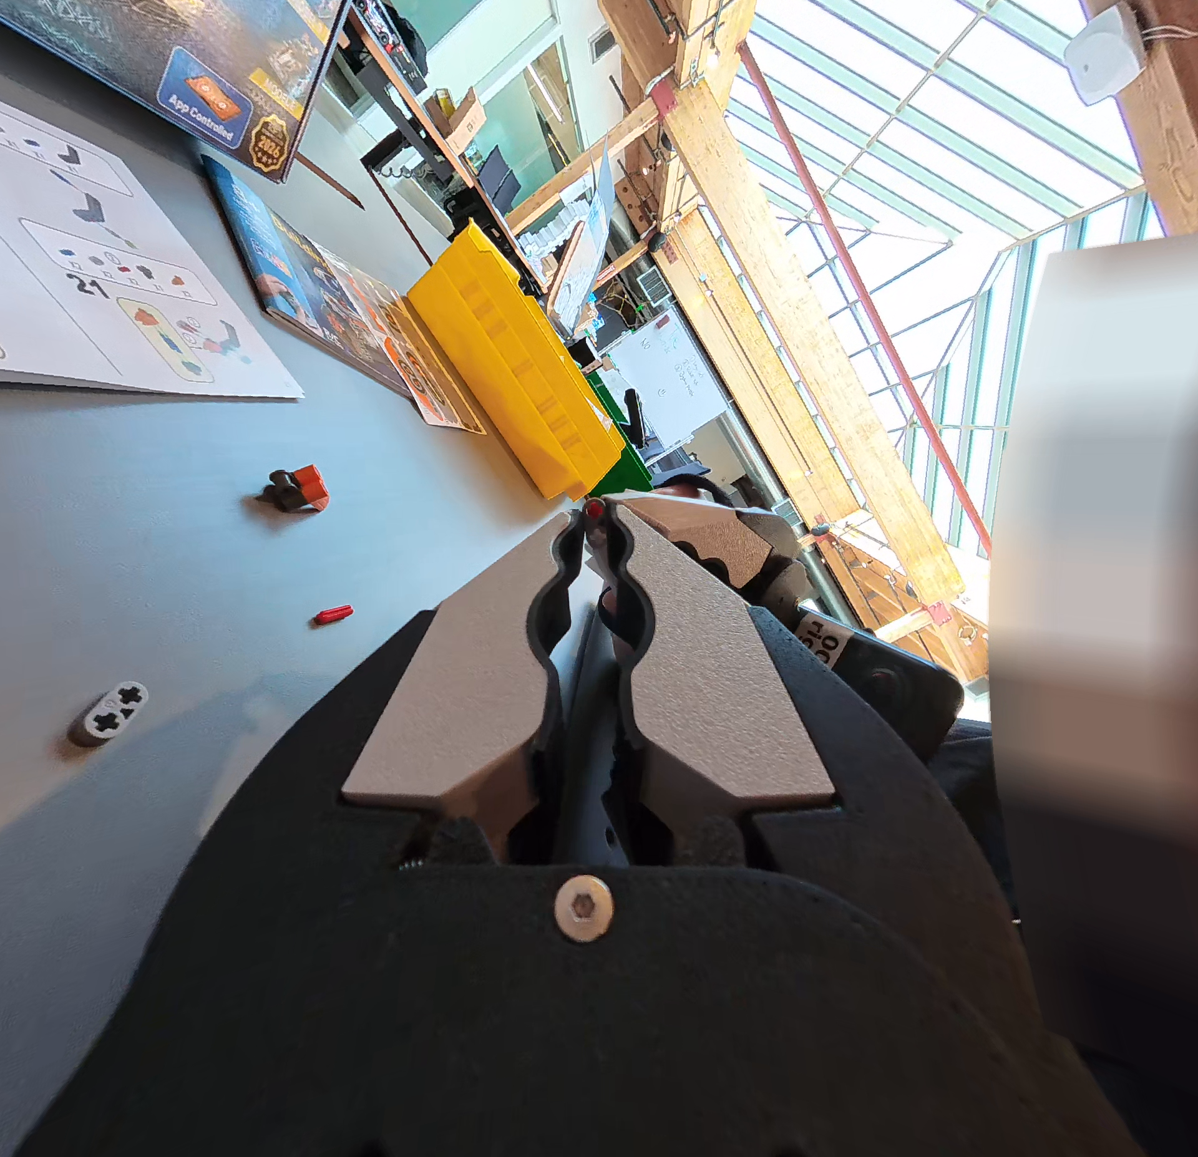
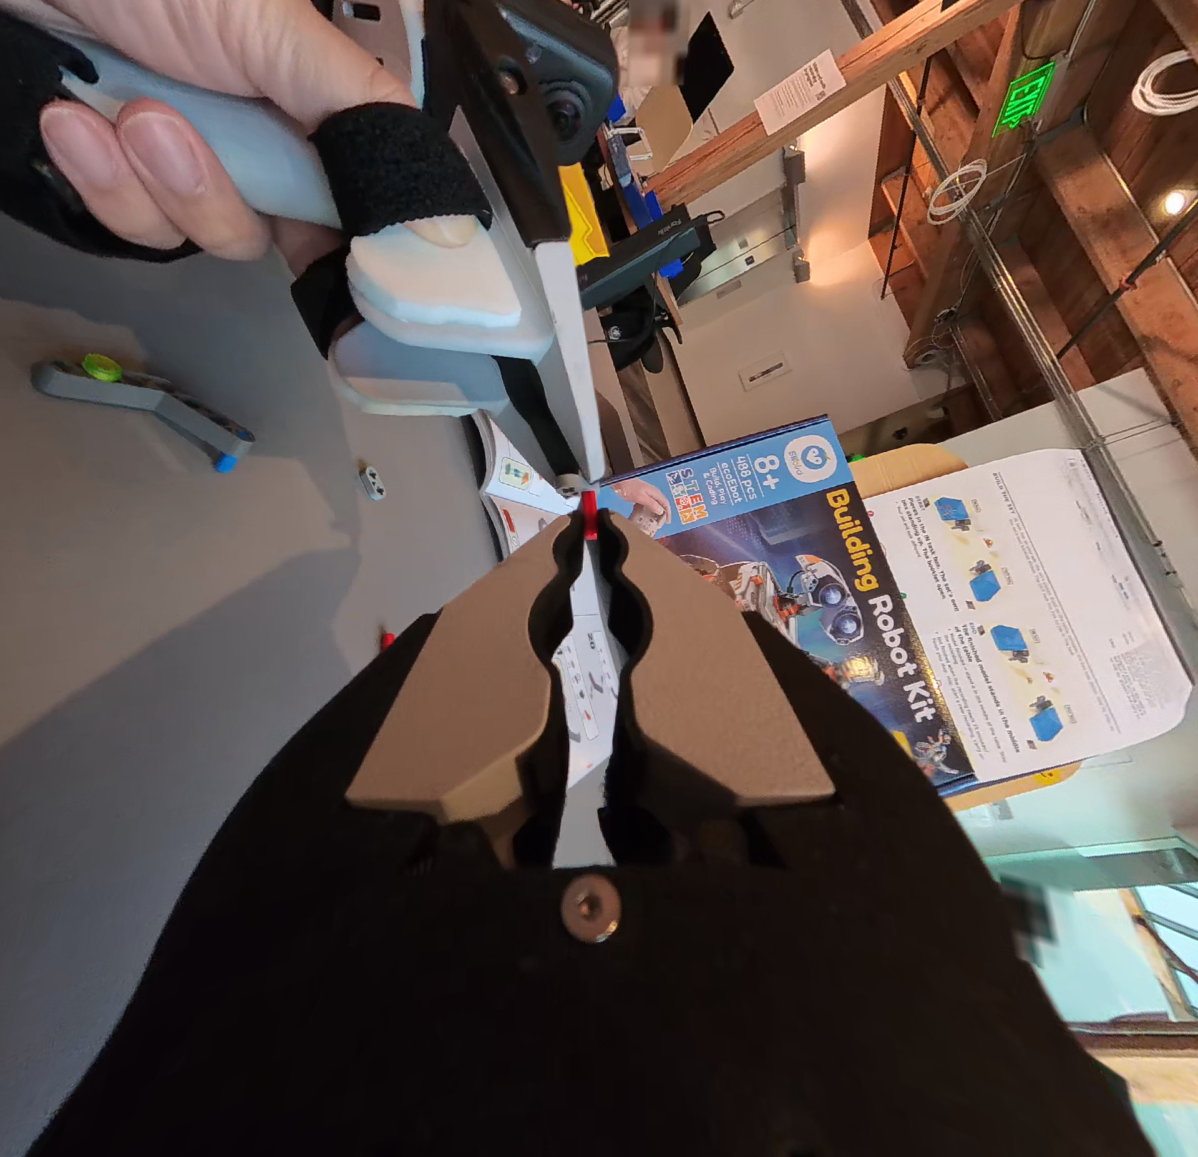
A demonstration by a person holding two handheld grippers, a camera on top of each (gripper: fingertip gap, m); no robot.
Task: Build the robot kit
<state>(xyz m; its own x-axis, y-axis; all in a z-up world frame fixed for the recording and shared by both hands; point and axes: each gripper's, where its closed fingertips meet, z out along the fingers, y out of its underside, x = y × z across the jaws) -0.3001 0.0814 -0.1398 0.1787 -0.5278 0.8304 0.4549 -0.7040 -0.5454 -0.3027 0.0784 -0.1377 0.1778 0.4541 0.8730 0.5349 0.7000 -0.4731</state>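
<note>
The right gripper (image 2: 588, 522) pinches a red pin (image 2: 590, 514), whose end meets a small grey connector (image 2: 569, 483) clamped by the left gripper (image 1: 593, 522).

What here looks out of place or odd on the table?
Small parts lie loose and apart on the grey table: a red pin, a grey connector block and an orange-and-grey piece. Nothing looks spilled or broken. The yellow bin stands normally.

Left tongs (image 1: 594, 522) pinch a small grey piece (image 1: 596, 530) above the table (image 1: 194, 543).
</note>
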